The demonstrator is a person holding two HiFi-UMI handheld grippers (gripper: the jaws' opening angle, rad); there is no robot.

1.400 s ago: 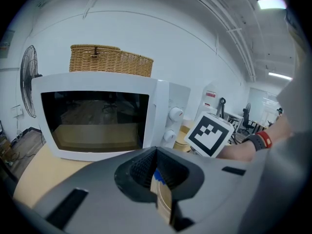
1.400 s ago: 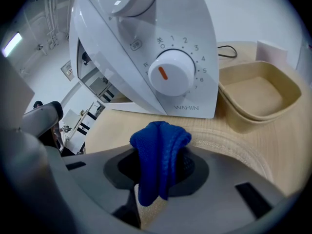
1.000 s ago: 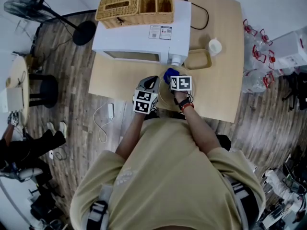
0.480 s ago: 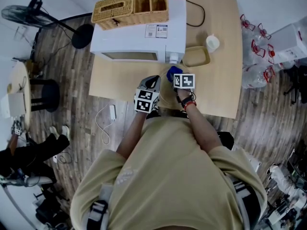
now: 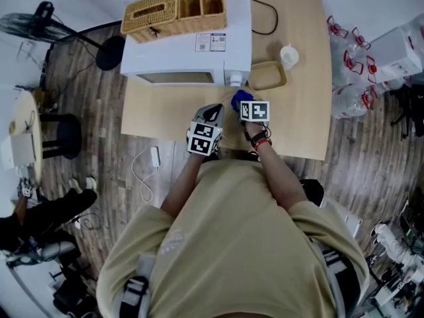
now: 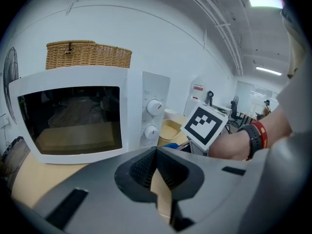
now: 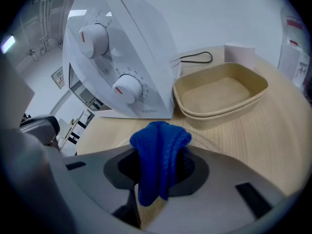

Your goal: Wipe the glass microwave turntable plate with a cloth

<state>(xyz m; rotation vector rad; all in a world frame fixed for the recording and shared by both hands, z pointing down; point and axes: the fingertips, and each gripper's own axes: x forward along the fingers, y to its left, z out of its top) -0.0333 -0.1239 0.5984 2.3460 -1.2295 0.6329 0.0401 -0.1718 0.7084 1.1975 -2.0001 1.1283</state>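
The glass turntable plate [image 5: 230, 140] lies flat on the wooden table [image 5: 301, 121] in front of the microwave and is mostly hidden under both grippers. My right gripper [image 5: 240, 102] is shut on a folded blue cloth [image 5: 236, 99] at the plate's far side. In the right gripper view the blue cloth [image 7: 158, 152] hangs between the jaws of the right gripper [image 7: 158, 167], over the faint rim of the plate [image 7: 204, 142]. My left gripper [image 5: 211, 114] sits at the plate's left edge. Its jaws [image 6: 157, 179] are closed, with a thin glassy rim showing between them.
A white microwave [image 5: 189, 53] with a wicker basket [image 5: 175, 8] on top stands just beyond the plate, door closed. Right of it sit a beige tray [image 5: 267, 76] and a white cup [image 5: 289, 56]. The table's near edge runs right under my hands.
The head camera has drifted a little. Both grippers stay at the plate, the right one with the cloth shifting slightly right.
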